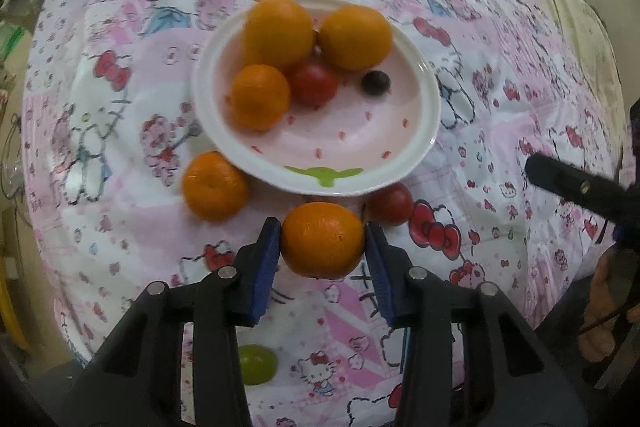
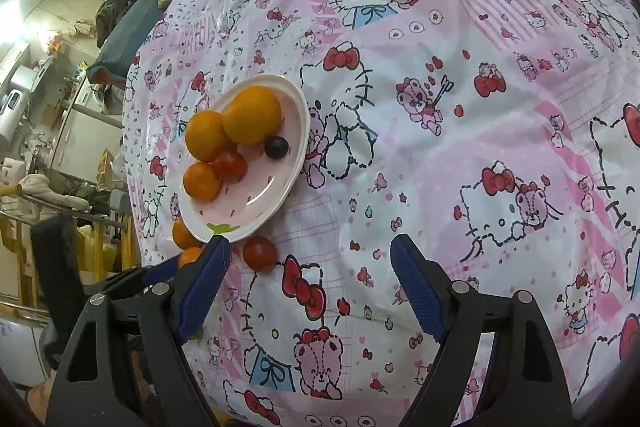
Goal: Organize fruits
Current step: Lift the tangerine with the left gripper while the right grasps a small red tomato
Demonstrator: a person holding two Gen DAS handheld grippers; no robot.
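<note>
L gripper (image 1: 322,241) clamped on tangerine (image 1: 322,239), frame ctr-bottom, just below plate (image 1: 416,155). Lift clear of rim, set in bare pink area w/o bumping fruit. R gripper (image 2: 310,287) open, empty.

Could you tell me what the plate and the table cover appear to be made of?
The plate looks like glazed ceramic, though melamine is possible: glossy white rim, painted pink specks. The table cover looks like thin plastic sheet: shiny creases catching light over the printed cartoon pattern.
</note>
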